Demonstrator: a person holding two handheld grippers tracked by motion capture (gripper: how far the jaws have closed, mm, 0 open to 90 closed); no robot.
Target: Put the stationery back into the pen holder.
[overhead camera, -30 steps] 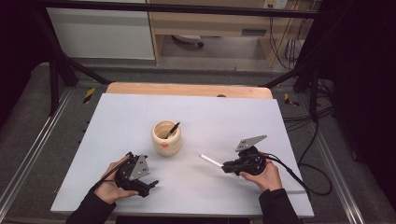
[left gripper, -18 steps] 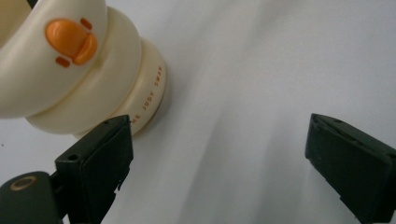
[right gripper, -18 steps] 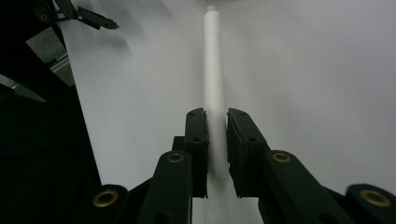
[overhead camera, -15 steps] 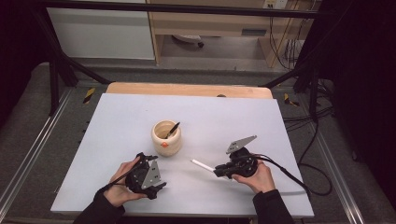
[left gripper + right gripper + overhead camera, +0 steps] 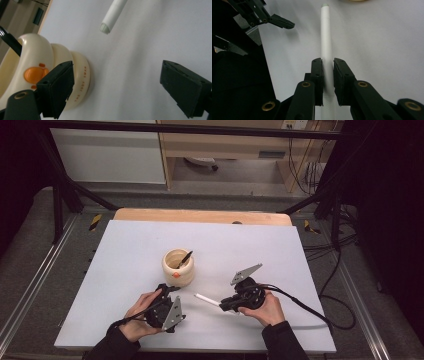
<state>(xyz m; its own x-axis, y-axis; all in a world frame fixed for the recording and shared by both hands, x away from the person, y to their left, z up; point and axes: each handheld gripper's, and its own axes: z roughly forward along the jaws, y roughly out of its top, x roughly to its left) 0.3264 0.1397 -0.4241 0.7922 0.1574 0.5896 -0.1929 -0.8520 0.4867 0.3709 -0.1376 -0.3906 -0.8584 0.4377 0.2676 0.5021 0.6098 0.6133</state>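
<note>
Right gripper (image 5: 327, 82) clamped on white pen (image 5: 326, 37). Left gripper (image 5: 117, 85) jaws apart, just closing slightly, nothing between; its view shows the cream pot's (image 5: 37, 72) lettering.

High view looks down over the table (image 5: 125, 250); both gripper views sit close, sharing the white pen (image 5: 113, 15).

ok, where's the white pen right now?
High view: the white pen is clamped in the right gripper, low over the table, tip pointing toward the cream cup.
</note>
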